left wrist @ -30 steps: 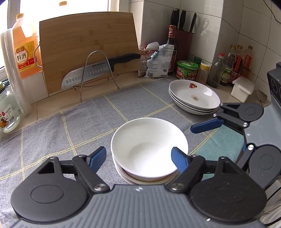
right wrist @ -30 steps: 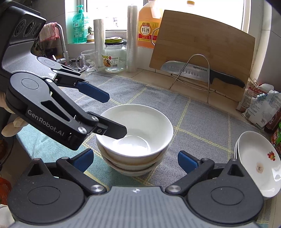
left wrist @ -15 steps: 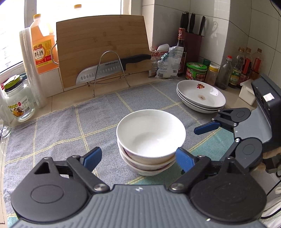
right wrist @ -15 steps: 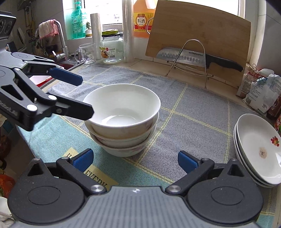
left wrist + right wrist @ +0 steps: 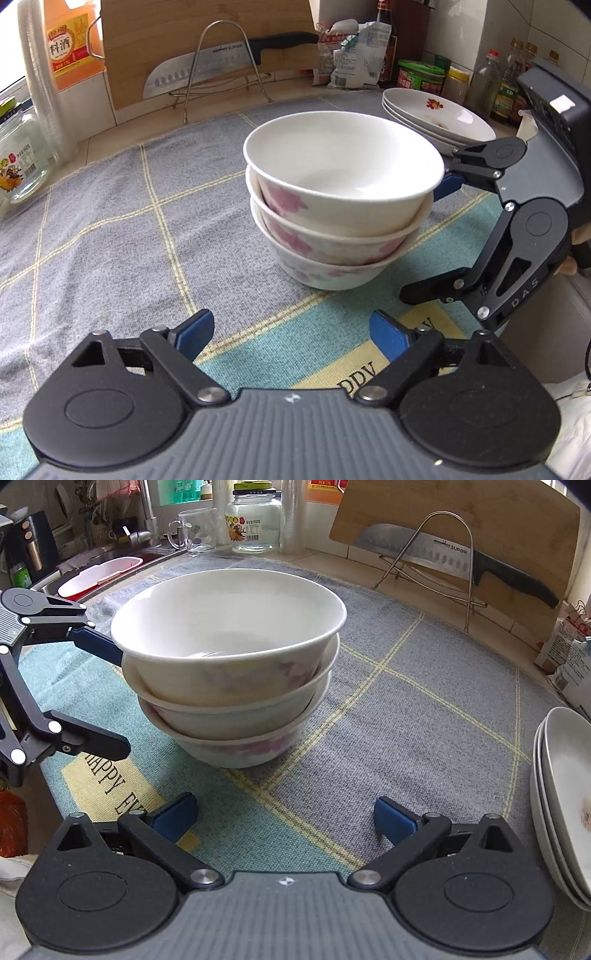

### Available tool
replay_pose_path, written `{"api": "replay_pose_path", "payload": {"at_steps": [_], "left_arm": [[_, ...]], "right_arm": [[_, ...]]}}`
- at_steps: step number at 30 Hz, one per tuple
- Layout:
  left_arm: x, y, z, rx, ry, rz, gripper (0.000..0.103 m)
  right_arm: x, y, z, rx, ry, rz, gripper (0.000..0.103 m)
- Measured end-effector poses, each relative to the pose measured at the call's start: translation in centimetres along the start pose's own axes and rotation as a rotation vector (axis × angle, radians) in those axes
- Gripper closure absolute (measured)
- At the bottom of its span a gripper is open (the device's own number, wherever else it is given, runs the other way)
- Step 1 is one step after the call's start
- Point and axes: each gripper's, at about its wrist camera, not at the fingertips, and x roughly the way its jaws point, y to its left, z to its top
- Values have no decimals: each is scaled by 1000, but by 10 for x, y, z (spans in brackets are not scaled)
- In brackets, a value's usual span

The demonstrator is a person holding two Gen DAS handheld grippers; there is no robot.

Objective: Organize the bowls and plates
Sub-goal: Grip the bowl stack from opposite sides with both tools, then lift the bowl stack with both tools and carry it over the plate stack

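Note:
A stack of three white bowls with pink flowers [image 5: 340, 206] stands on the grey and teal mat [image 5: 110, 229]; it also shows in the right wrist view [image 5: 232, 664]. A stack of white plates [image 5: 436, 114] sits at the back right, and at the right edge of the right wrist view [image 5: 565, 797]. My left gripper [image 5: 293, 334] is open and empty, low over the mat in front of the bowls. My right gripper [image 5: 284, 816] is open and empty, also short of the bowls. Each gripper shows beside the stack in the other's view.
A bamboo cutting board [image 5: 480, 520] leans on the back wall with a cleaver on a wire rack [image 5: 221, 70]. Jars, bottles and bags [image 5: 421, 74] line the back right. A glass jar [image 5: 255, 520], a mug [image 5: 192, 530] and a sink [image 5: 99, 572] are at the left.
Both grippers have dropped lower and drawn back toward the mat's front edge, so the bowl stack now appears from the side. The bowls and plates have not moved.

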Motion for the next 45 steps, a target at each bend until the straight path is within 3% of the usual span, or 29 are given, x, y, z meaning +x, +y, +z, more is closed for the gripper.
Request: {"api": "replay_pose_path", "payload": {"at_steps": [2,5,14,20,32,34,39,45], "left_arm": [[9,2,0,9,23,-24,12],[14,1,0,65,27,-39,0],[15,4,-2,133,-45,-69,0],[20,7,2,182,-49,-111,0],[17,29,25,368,-102,-269,6],[19,33,28,402,-98,-303,13],[21,37,31,470,-106,-372,15],[20,37,33,518,-116,-433,16]], "right_arm": [[0,0,-1,-2,1,3,0],[-2,-2,-6,-16,-25,13,0],[-4,-6,-15,-21,-88,20,0],[-4,-6,-14,-28,-92,22,0],[2,6,16,-161,-22,56,0],[3,10,22,-182,-21,57,0],[4,15,36,-221,-9,50,0],[2,16,43,-258,16,71,10]]}}
